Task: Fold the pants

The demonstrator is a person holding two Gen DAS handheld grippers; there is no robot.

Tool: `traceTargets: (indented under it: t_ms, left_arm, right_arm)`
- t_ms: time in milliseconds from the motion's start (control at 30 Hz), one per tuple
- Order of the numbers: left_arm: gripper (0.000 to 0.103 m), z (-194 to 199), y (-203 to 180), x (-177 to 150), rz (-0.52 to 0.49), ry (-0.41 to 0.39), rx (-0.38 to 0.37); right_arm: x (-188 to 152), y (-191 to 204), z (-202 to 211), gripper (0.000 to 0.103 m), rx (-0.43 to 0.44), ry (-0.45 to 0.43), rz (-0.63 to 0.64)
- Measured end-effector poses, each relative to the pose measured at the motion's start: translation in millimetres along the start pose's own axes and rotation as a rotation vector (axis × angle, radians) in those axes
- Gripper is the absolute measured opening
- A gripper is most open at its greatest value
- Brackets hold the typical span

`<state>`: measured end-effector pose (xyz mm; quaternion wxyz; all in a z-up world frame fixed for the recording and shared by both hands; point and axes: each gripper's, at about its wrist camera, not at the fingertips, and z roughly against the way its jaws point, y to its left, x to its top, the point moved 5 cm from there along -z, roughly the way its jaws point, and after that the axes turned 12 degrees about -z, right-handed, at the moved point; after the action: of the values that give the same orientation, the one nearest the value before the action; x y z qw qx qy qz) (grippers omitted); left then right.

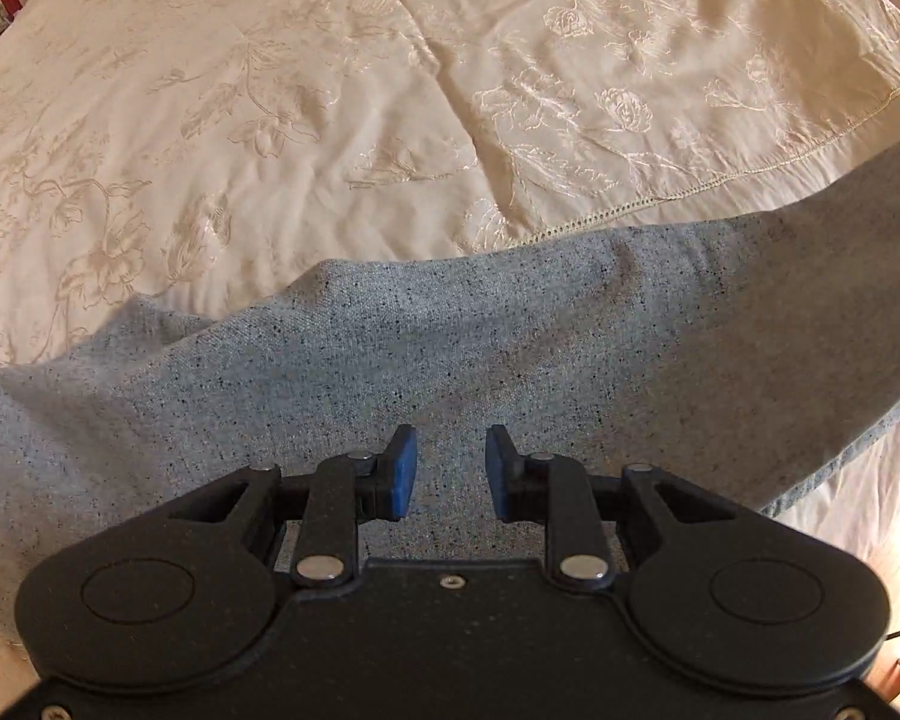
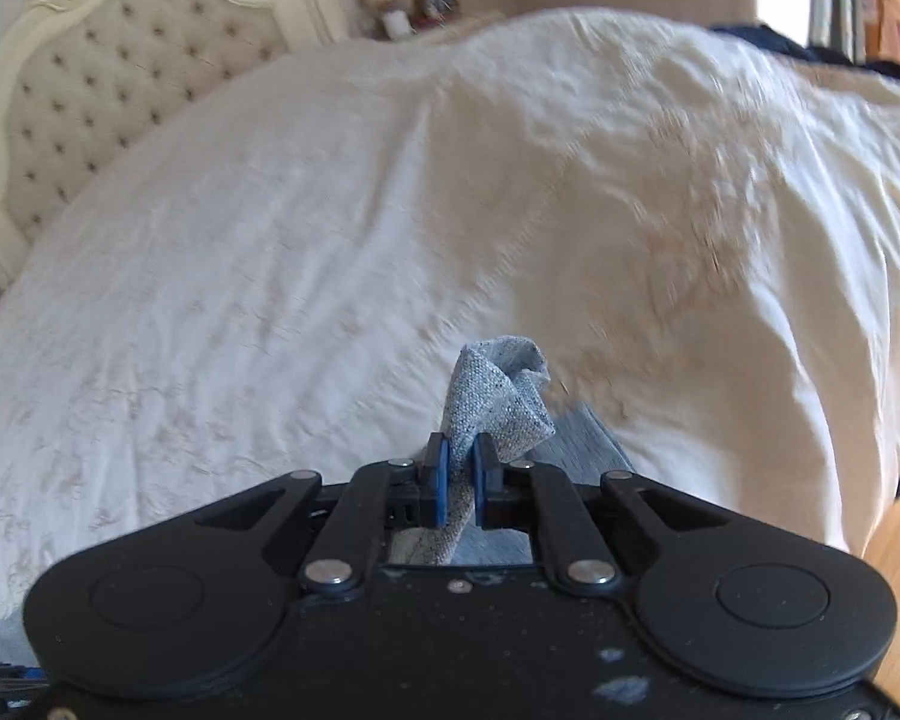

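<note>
Cream bedspread [image 1: 270, 120], grey pants [image 2: 498, 402] pinched in right hand-held gripper [image 2: 459, 474]

Open bedspread [image 2: 306, 228] beyond the grey pants [image 1: 450, 330]; only the headboard [image 2: 90, 78] bounds it

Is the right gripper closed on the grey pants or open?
Closed: the right gripper pinches a bunched fold of the grey pants between its blue pads.

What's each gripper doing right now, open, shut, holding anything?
Left gripper: open, empty, above the speckled grey knit pants.
Right gripper: shut on a bunched fold of the pants.
</note>
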<state>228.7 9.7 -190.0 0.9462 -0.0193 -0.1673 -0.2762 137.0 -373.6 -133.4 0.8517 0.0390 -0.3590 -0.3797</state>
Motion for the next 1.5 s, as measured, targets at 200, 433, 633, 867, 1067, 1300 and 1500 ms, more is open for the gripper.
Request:
traceTargets:
  t_ms: [200, 433, 633, 867, 1067, 1300, 1500]
  left_arm:
    - [0.033, -12.9, -11.8, -3.3, -0.001, 0.036, 0.01]
    - [0.033, -30.7, -19.1, -13.6, 0.017, 0.088, 0.086]
    - [0.042, -57.5, 3.9, -42.6, 0.097, 0.223, 0.095]
    - [0.041, -10.1, 37.2, -55.3, 0.153, 0.171, 0.187]
    - [0.041, -9.9, 96.5, -94.8, 0.322, 0.211, 0.282]
    - [0.04, 4.0, 137.3, -120.1, 0.309, 0.223, 0.187]
    - [0.042, 17.4, 182.3, -126.7, 0.334, 0.149, 0.284]
  right_arm:
    - [-1.5, -39.1, 20.7, 0.009, -0.09, -0.001, -0.024]
    - [-36.5, -87.3, -32.7, 0.009, -0.183, 0.175, -0.07]
    - [-24.3, -69.2, -24.7, 0.015, -0.105, 0.12, 0.038]
    - [-12.5, -78.9, -25.1, 0.025, -0.214, 0.139, 0.074]
    - [-8.8, -10.3, -24.5, 0.025, -0.052, 0.12, 0.235]
    - [-63.2, 82.5, -39.9, 0.025, 0.094, 0.238, 0.36]
    - [-147.3, 173.1, -33.2, 0.025, 0.227, 0.388, 0.451]
